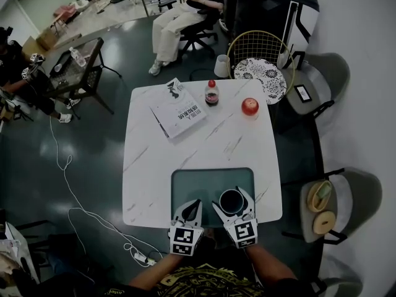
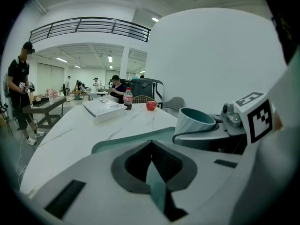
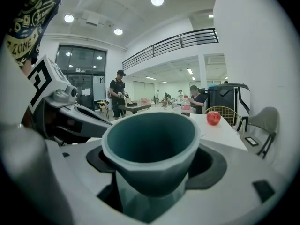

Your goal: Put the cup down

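Observation:
A dark teal cup (image 1: 231, 200) stands upright between the jaws of my right gripper (image 1: 231, 197), which is shut on it over the front right part of a teal mat (image 1: 204, 181). In the right gripper view the cup (image 3: 150, 139) fills the middle, gripped low on its body by the right gripper (image 3: 152, 175); I cannot tell whether its base touches the mat. My left gripper (image 1: 197, 203) sits just left of the cup, shut with nothing in it. In the left gripper view the left gripper (image 2: 150, 146) has its tips together, and the cup (image 2: 194, 121) shows to its right.
On the white marble table (image 1: 148, 166) lie a book (image 1: 178, 110), a red-capped bottle (image 1: 211, 93) and a red apple (image 1: 250, 106), all at the far side. A wire chair (image 1: 263, 60) stands behind the table, a grey chair (image 1: 352, 193) to its right. A person sits beyond (image 1: 185, 11).

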### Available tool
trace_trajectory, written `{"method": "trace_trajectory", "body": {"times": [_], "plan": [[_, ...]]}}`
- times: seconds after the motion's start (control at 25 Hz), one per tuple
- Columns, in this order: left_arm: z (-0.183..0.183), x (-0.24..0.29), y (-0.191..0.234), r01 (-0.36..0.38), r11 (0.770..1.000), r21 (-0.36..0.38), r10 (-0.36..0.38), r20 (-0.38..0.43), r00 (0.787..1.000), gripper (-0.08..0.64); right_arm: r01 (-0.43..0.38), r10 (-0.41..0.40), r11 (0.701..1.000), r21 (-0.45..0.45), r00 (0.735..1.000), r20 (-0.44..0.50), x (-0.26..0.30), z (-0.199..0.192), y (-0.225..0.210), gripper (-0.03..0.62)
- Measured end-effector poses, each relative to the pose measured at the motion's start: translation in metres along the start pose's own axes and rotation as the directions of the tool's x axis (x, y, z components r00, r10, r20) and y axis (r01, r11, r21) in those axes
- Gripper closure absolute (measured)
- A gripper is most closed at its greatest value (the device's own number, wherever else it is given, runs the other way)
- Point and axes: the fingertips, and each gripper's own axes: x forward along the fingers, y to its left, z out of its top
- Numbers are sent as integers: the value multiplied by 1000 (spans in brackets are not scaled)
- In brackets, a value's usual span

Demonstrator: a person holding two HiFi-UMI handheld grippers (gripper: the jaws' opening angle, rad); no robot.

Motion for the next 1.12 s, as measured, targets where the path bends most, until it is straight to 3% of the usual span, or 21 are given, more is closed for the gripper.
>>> {"method": "trace_trajectory", "body": {"times": [0.48,1.12], "plan": [[-4,1,-6,-1,1000,13,1,2,1000,551,1,-1,1000,-6,1000,-12,0,-22,-2,204],[-1,-13,-19,0,1000,6,0,36,999,551,-27,26,999,-28,999,-21,1,-18,1,170]]}}
